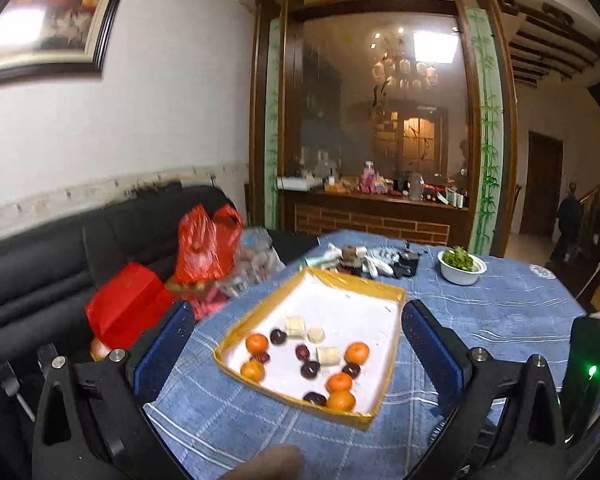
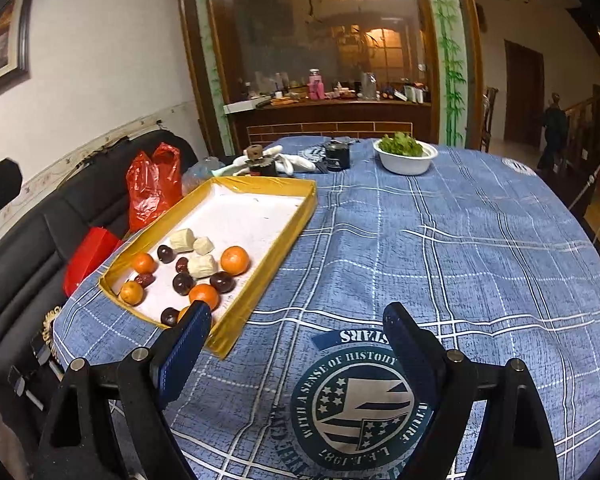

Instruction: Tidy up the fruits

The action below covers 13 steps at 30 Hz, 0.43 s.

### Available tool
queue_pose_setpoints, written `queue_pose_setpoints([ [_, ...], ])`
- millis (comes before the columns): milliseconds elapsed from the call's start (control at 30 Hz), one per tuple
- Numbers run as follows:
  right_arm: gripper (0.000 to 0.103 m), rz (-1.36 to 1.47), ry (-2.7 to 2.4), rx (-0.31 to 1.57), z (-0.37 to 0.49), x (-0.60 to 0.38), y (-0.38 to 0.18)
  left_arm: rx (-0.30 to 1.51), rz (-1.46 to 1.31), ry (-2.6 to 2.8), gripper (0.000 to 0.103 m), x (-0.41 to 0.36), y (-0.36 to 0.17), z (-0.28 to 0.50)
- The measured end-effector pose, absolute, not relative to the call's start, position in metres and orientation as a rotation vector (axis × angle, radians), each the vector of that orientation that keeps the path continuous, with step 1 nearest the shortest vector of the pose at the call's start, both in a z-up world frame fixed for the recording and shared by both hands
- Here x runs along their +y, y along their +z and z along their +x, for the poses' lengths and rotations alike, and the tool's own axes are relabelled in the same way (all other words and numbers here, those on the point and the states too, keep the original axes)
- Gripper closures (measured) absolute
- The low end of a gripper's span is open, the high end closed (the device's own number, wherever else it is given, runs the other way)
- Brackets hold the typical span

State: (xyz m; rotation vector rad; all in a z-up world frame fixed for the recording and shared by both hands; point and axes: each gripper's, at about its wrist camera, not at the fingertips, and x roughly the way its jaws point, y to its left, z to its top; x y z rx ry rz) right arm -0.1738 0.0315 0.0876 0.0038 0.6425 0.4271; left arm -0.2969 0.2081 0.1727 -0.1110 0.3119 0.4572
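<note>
Blue plaid tablecloth (image 2: 440,240) carries a round crest print reading "WITH A SENSE OF HISTORY", "STARS" on the banner above it. Shallow yellow-rimmed cardboard tray (image 2: 296,224) near the cloth's left edge holds orange tangerines (image 2: 235,260), dark plums (image 2: 222,282) and pale cut chunks (image 2: 201,266); its far half is bare. Left gripper (image 1: 296,354) and right gripper (image 2: 296,354): jaws wide apart, nothing held.

Oranges (image 2: 235,259), dark plums (image 2: 183,283), pale banana chunks (image 2: 201,265) scattered in yellow-rimmed tray (image 2: 260,181)
</note>
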Motion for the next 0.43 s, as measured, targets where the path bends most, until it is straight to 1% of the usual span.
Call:
queue_pose_setpoints([
  [100,0.011,-0.006,0.443,0.629,-0.179,0.036,0.089,0.327,-0.152,0.438,0.000,0.218,0.173,-0.298],
  [333,0.010,-0.044,0.493,0.599,-0.188,0.048,0.097,0.282,-0.103,0.503,0.000,0.222,0.185,-0.305],
  [433,0.010,-0.043,0.488,0.589,-0.187,0.042,0.105,0.318,-0.089,0.483,0.000,0.221,0.189,-0.296],
])
